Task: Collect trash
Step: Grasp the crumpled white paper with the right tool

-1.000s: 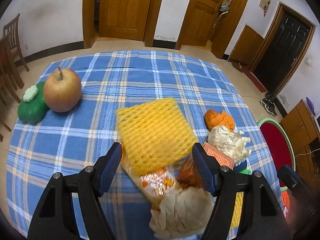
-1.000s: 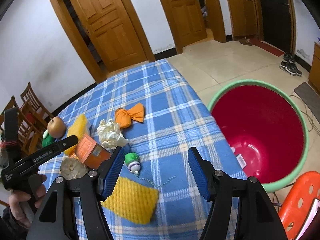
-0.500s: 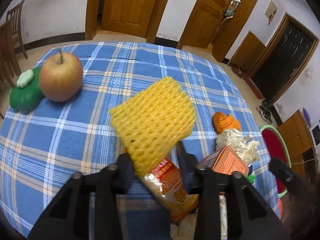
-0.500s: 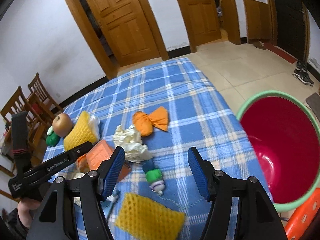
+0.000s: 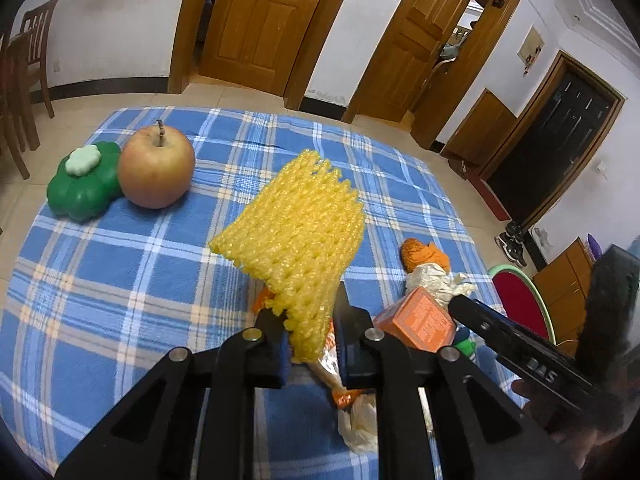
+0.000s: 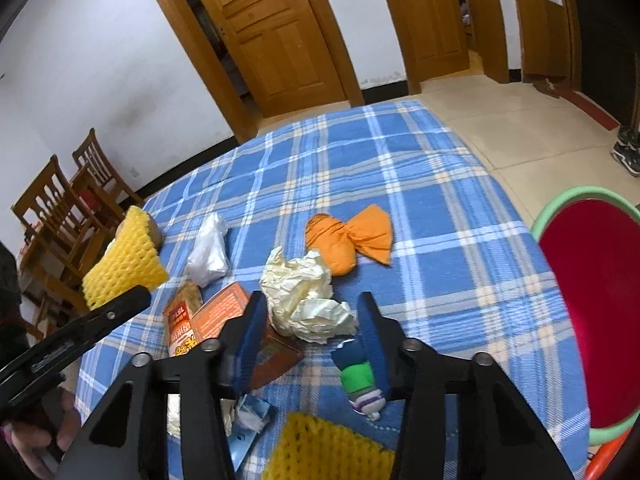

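My left gripper [image 5: 310,328] is shut on a yellow foam net [image 5: 298,228] and holds it lifted above the blue plaid tablecloth [image 5: 120,280]; the net also shows in the right wrist view [image 6: 122,266]. My right gripper [image 6: 312,328] is open, its jaws on either side of a crumpled cream paper wad [image 6: 306,300]. Near it lie an orange wrapper [image 6: 348,238], an orange box [image 6: 236,316], a snack packet [image 6: 182,326], a white plastic bag [image 6: 208,254], a green-and-blue scrap [image 6: 360,380] and a second yellow foam net [image 6: 324,452].
A red basin with a green rim [image 6: 596,308] stands on the floor right of the table. An apple [image 5: 156,168] and a green flower-shaped object [image 5: 84,184] sit at the table's far left. Wooden chairs [image 6: 68,208] stand beyond the left edge.
My left gripper closed on the yellow foam net and lifted it off the table. My right gripper swung left from the basin and moved in over the cream paper wad.
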Demonstrator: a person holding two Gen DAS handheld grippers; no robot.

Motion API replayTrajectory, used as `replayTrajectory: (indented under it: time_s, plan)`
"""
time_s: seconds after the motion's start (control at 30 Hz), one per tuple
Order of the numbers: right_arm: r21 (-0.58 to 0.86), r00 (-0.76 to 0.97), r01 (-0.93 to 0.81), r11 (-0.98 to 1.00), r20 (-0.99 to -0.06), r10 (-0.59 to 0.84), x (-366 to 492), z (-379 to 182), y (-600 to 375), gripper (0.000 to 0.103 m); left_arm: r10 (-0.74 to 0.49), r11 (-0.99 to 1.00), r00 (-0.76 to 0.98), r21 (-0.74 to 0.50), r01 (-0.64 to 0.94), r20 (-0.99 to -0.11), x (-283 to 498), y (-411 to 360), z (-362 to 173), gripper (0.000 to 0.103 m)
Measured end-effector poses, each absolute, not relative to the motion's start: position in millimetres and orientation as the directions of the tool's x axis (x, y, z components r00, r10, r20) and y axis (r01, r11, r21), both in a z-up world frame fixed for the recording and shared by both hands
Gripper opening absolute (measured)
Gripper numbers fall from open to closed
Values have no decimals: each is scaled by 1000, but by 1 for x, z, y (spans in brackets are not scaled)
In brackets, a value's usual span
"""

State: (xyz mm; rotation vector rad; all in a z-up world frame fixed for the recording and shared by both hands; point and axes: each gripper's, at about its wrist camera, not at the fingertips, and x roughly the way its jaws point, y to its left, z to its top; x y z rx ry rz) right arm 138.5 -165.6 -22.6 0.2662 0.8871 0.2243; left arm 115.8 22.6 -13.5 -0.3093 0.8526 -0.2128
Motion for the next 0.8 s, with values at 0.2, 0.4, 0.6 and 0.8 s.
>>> replayTrajectory:
  time_s: [0.2, 0.4, 0.6, 0.8]
  plan:
    - [324, 602, -107, 940, -731, 321, 142, -25, -160, 20, -316, 932, 639, -354, 72, -701, 108, 21, -10, 16]
    - [324, 643, -110, 940, -697, 316, 129, -9, -166, 16, -324, 932, 643, -352, 90, -694, 97, 15, -5, 16]
    - [343, 685, -90, 935, -660, 308, 108, 8, -180, 16, -339, 930, 651, -348, 121, -679, 87, 5, 8, 16]
    - [357, 721, -57, 932, -631, 286, 84, 24, -200, 16, -365, 925, 647, -341, 169, -670, 77, -15, 18, 16]
